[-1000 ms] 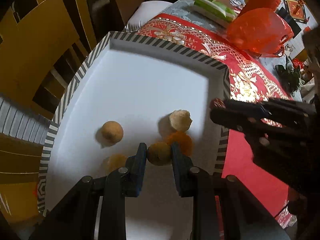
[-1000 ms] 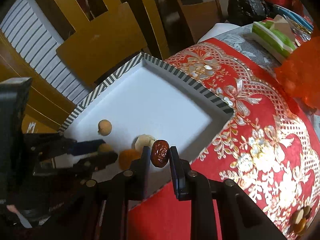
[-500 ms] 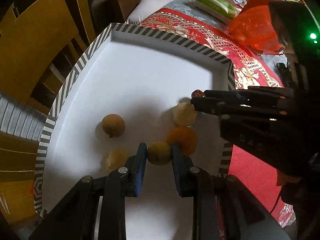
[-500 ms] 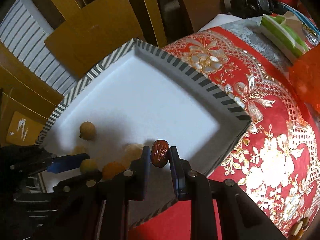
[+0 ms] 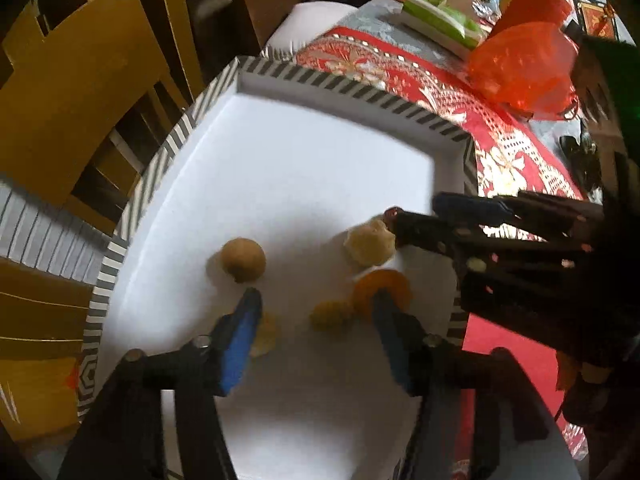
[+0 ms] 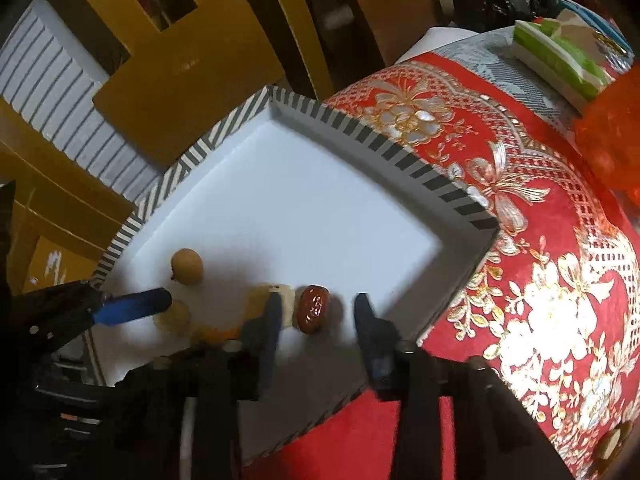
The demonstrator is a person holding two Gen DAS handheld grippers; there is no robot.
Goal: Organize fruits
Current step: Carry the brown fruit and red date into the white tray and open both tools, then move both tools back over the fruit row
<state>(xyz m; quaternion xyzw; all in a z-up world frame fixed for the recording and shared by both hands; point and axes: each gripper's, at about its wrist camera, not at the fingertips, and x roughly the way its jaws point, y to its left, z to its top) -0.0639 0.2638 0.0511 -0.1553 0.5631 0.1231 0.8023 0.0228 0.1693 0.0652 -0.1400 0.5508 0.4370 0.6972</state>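
A white tray with a striped rim holds several small fruits. My left gripper points down into it and its jaws are opening. A small yellow-green fruit lies loose between them, beside an orange fruit. A brown round fruit, a pale bumpy fruit and a yellowish fruit lie nearby. My right gripper is also opening. A dark red date lies on the tray floor between its fingers, with neither pad pressing on it.
The tray sits on a red and gold embroidered tablecloth at the table's corner. Wooden chairs stand just beyond the tray's left side. A red plastic bag and a green and white packet lie farther back on the table.
Both grippers were shut, the left on the yellow-green fruit and the right on the date. Both have now spread their fingers and let go. The right gripper moved in over the tray.
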